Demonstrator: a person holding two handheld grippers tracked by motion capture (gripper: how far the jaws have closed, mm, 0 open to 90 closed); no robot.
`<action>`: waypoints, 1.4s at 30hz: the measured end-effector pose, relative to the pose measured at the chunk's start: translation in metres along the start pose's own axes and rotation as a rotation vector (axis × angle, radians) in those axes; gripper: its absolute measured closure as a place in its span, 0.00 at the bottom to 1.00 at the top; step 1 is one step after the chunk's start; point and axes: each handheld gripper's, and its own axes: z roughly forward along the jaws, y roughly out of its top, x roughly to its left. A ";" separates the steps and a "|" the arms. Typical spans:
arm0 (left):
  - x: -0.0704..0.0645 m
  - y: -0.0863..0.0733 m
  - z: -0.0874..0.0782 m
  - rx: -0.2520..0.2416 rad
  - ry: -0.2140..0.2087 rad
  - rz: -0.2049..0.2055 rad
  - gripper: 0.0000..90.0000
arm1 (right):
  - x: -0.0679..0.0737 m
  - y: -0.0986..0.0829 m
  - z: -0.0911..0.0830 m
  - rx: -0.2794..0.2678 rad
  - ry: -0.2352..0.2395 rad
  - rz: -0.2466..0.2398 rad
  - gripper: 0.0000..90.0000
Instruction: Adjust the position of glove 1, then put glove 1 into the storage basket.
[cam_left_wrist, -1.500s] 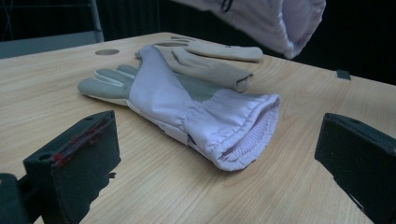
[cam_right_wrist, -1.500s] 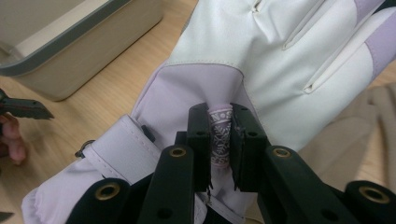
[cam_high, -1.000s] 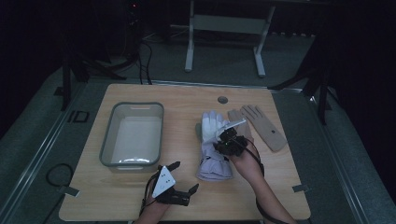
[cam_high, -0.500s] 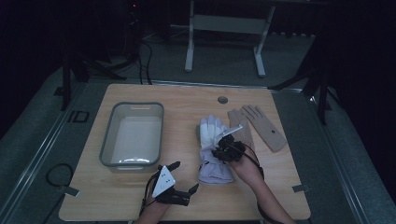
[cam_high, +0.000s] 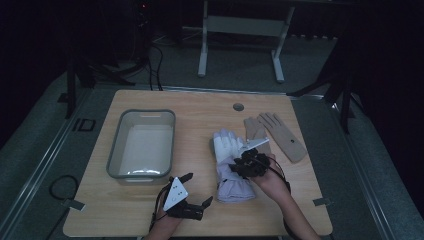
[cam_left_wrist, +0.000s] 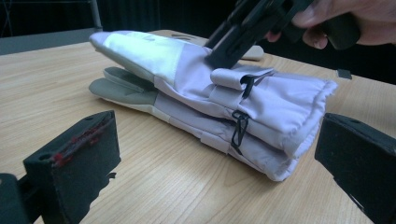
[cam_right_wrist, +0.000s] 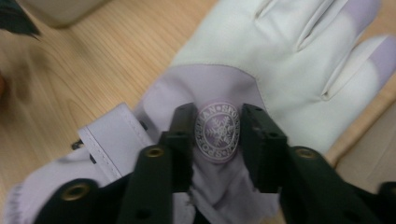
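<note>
A pair of lavender and white ski gloves (cam_high: 227, 175) lies stacked at the table's middle right, cuffs toward the near edge. My right gripper (cam_high: 248, 162) presses down on the back of the top glove (cam_right_wrist: 261, 51). Its jaws are shut on a fold of fabric around the round snowflake logo patch (cam_right_wrist: 217, 130). In the left gripper view the gloves (cam_left_wrist: 187, 79) lie just ahead, with the right gripper (cam_left_wrist: 229, 46) on top of them. My left gripper (cam_high: 192, 192) rests near the front edge, left of the cuffs, open with nothing between its jaws.
A grey plastic bin (cam_high: 116, 150) stands at the left of the wooden table (cam_high: 200, 110). A tan pair of gloves (cam_high: 280, 134) lies flat to the right of the lavender pair. A small round hole (cam_high: 238, 107) sits near the far edge.
My right gripper has slid from the top glove's fingers back toward its cuff and come down onto the fabric. The left gripper has stayed put.
</note>
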 end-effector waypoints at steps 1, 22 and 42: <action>0.000 0.000 0.000 0.003 -0.002 0.001 0.00 | 0.000 0.000 -0.003 -0.018 -0.001 -0.014 0.67; 0.004 0.029 0.007 0.158 -0.078 -0.198 0.00 | -0.034 -0.041 -0.039 -0.236 0.006 0.083 0.16; -0.020 0.048 0.061 0.366 0.077 -0.160 0.43 | -0.030 -0.044 -0.005 -0.190 -0.047 0.247 0.57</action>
